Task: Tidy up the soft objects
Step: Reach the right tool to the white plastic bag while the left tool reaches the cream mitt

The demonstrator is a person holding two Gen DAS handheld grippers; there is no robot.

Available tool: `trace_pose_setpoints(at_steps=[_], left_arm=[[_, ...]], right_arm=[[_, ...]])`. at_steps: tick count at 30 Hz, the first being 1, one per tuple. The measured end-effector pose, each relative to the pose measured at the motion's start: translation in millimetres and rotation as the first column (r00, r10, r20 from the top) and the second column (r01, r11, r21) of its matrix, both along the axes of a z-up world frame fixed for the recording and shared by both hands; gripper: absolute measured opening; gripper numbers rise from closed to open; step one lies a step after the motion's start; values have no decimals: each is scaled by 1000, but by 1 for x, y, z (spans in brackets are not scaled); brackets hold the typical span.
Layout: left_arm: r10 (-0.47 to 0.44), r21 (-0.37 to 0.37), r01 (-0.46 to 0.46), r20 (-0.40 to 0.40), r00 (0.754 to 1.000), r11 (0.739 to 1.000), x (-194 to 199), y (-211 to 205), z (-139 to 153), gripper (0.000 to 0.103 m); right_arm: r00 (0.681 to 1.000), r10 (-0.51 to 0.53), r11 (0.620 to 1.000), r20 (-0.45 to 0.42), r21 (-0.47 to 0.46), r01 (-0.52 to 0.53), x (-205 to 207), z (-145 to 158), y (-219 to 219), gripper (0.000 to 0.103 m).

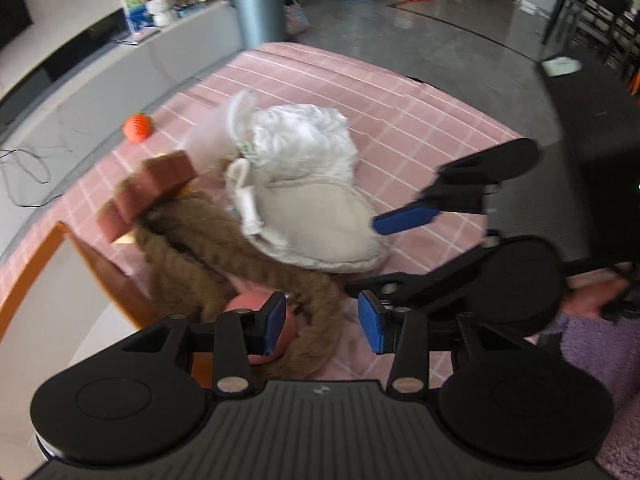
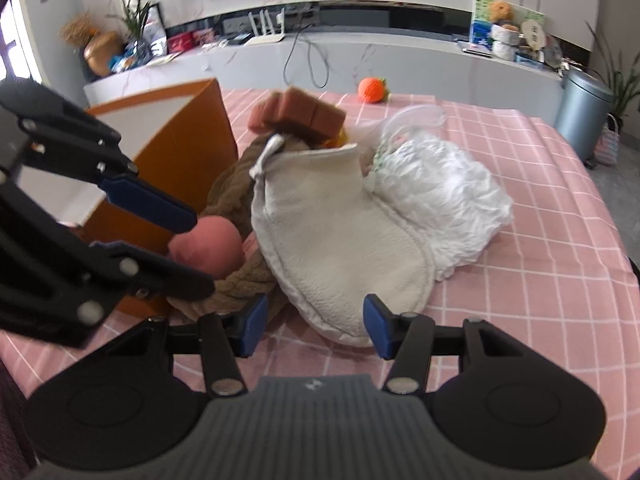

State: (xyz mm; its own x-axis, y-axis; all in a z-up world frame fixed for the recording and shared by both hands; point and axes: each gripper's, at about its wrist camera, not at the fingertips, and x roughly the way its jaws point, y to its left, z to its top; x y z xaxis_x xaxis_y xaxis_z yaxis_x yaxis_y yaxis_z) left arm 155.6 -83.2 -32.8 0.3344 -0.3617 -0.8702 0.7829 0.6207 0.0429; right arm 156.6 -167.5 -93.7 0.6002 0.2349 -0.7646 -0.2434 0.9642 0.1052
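Soft objects: a heap near the middle of the surface (image 2: 560, 208), which is covered in a pink checked cloth; the pieces overlap one another
Cream fleece piece (image 2: 344, 248): lies flat on top of the heap; its near edge sits just beyond the right tongs; a white crinkled bundle (image 2: 448, 200) touches its far right side
Brown knitted piece (image 1: 208, 248): runs under the cream fleece piece on the left; a pink ball (image 2: 208, 248) rests against it, beside the orange box (image 2: 176, 148)
Brown sponge block (image 2: 300, 114): perched at the far end of the heap, above the knitted piece; blurred in the left wrist view
Orange knitted ball (image 2: 372, 90): alone near the far edge of the surface, well apart from the heap
Orange box: stands open at the left edge of the surface; touches the knitted piece
Left tongs (image 1: 322, 326): apart, holding nothing; low over the knitted piece and the pink ball, with the ball just behind the left pad
Right tongs (image 2: 316, 326): apart, holding nothing; just above the cloth at the near end of the cream fleece piece
Background: a grey bin (image 2: 580, 116) stands on the floor beyond the surface
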Motion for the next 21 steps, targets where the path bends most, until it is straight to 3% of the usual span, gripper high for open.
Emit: trace_pose_setpoints(at_steps=[3, 9, 15, 18, 19, 20, 21], left_arm=[[-14, 24, 14, -11, 1000, 1000, 2, -7, -8, 50], [-4, 50, 5, -17, 1000, 999, 9, -17, -21, 47], [35, 43, -35, 6, 999, 998, 11, -23, -24, 47], [109, -30, -110, -20, 994, 994, 14, -19, -15, 58], [140, -60, -141, -30, 990, 988, 13, -16, -10, 64], [167, -89, -170, -42, 985, 981, 13, -15, -6, 68], [197, -116, -203, -60, 979, 972, 13, -13, -3, 70]], right_arm=[[1000, 12, 1000, -9, -18, -12, 7, -13, -1, 50], [1000, 17, 1000, -8, 6, -17, 8, -17, -8, 22], [999, 1, 995, -39, 98, 3, 4, -12, -24, 16], [999, 27, 997, -34, 75, -25, 0, -5, -22, 20], [999, 30, 998, -23, 53, -29, -3, -1, -21, 25], [1000, 25, 999, -12, 40, -24, -6, 2, -23, 38], [1000, 25, 999, -1, 39, -25, -10, 6, -26, 44]])
